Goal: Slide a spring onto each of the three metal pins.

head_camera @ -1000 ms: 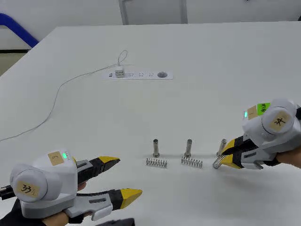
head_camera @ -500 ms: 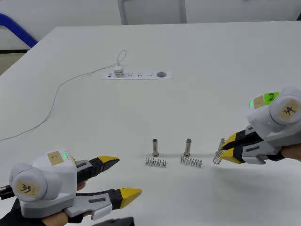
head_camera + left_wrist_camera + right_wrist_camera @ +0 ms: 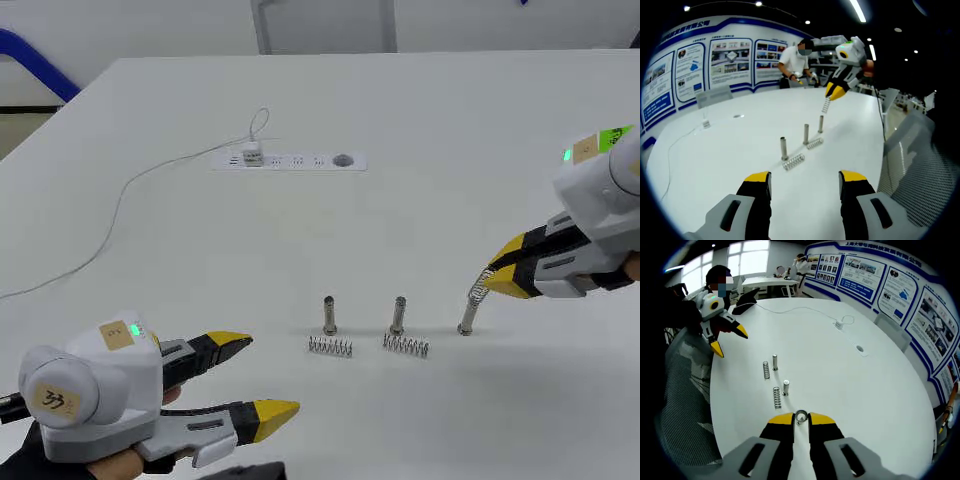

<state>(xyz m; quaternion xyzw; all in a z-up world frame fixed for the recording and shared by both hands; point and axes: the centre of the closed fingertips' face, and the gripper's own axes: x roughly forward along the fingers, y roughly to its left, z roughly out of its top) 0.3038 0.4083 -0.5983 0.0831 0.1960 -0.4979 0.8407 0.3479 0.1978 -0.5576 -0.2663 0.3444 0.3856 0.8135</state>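
Three metal pins stand in a row on the white table: left pin [image 3: 330, 313], middle pin [image 3: 398, 314], right pin [image 3: 466, 318]. One loose spring [image 3: 331, 347] lies in front of the left pin, another [image 3: 406, 346] in front of the middle pin. My right gripper [image 3: 497, 277] is shut on a third spring [image 3: 482, 284], which hangs tilted just above the right pin's top. In the right gripper view that spring [image 3: 801, 417] sits end-on between the shut jaws. My left gripper [image 3: 266, 375] rests open and empty at the near left, its fingers [image 3: 757, 178] wide apart.
A white power strip [image 3: 290, 160] with a plug and a trailing cable [image 3: 120, 200] lies further back on the table. A mesh chair [image 3: 920, 150] stands beside the table edge. A person [image 3: 797, 57] works at a distant bench.
My right gripper has lifted the spring up and to the right, from table level beside the right pin to just above its top. The left gripper has stayed put.
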